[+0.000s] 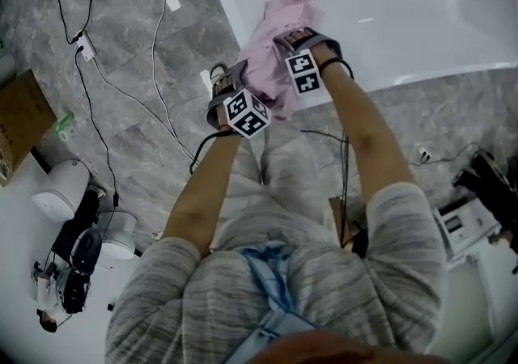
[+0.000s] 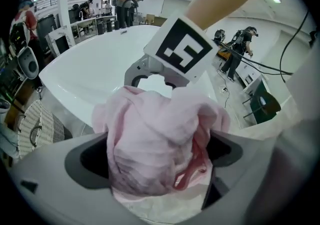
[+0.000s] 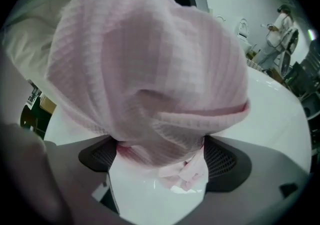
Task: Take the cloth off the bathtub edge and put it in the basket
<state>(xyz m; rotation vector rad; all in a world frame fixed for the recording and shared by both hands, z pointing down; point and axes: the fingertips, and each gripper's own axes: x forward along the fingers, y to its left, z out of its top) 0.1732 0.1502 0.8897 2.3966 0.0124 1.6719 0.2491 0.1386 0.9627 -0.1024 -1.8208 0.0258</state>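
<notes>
Both wide apart, left tool point(image 2: 160, 155), right tool point(image 3: 160, 158), pink cloth point(image 1: 279, 31) bunched between each

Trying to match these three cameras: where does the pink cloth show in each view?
Head view: pink cloth, upper centre, on the bathtub edge.
Left gripper view: cloth, centre to lower centre.
Right gripper view: cloth, filling the upper middle.
Shared landmark: the white bathtub, in all three views.

Black cable point(image 1: 91, 112) across grey floor point(image 1: 129, 23); cardboard box point(image 1: 20, 116) left edge.
</notes>
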